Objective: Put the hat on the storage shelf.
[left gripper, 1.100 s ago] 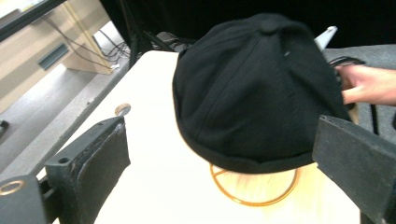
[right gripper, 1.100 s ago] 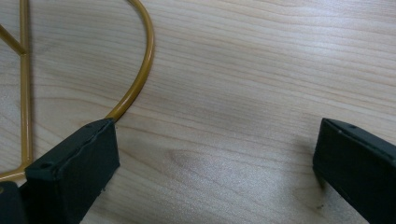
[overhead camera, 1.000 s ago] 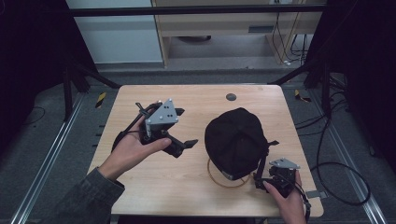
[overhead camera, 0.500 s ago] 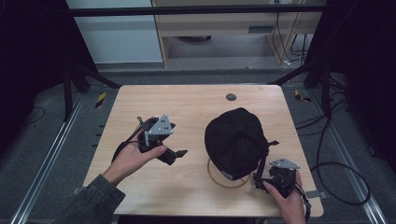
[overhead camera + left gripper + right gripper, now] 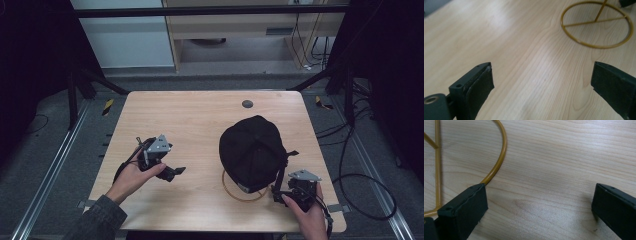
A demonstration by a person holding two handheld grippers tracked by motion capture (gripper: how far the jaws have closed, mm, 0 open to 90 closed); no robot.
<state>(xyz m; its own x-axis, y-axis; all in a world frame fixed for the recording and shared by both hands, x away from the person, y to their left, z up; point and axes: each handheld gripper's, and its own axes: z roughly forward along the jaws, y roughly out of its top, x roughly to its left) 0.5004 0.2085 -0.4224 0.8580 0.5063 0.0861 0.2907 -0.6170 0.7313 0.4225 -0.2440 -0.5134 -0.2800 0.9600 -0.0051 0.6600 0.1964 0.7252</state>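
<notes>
Your table (image 5: 200,120) is pale wood, smooth with a soft sheen. Cap (image 5: 252,150): matt black cloth. Stand ring (image 5: 596,23): glossy yellow-painted metal wire. Your jaws: matt black plastic.

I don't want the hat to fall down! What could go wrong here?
1. The black cap sits on a thin yellow wire stand. The right tongs are open right beside its ring base, so a bump could tip the stand and drop the cap.
2. The cap's strap dangles near those tongs and might snag.
3. The left tongs, also open, point toward the stand and could knock it.
</notes>
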